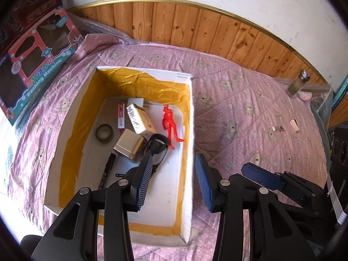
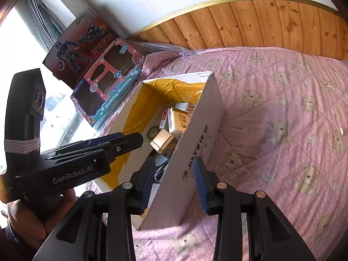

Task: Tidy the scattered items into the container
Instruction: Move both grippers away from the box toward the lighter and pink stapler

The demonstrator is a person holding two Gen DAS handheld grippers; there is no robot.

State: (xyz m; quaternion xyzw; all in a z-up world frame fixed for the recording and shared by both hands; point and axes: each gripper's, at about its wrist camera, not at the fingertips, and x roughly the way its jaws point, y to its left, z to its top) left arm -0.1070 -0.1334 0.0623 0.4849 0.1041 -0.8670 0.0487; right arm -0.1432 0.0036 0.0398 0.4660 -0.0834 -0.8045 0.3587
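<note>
Pink bear-print quilted bed [image 1: 228,100] with open white box [image 1: 191,130], glass jar [image 1: 298,83], toy packaging [image 1: 32,69]

**Both tongs spread, one hand in sight**

The left tongs [image 1: 173,180] fill the lower middle of their own view, blue-padded fingers [image 1: 203,184] parted wide. The right tongs [image 2: 175,182] stand equally apart at lower centre. At lower left of the right view, a bare hand [image 2: 28,221] grips the left handle.

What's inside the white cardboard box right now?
Inside the white cardboard box: red plastic figure, tape roll, silver tin, white charger, black cable. The left tool hides more.
</note>
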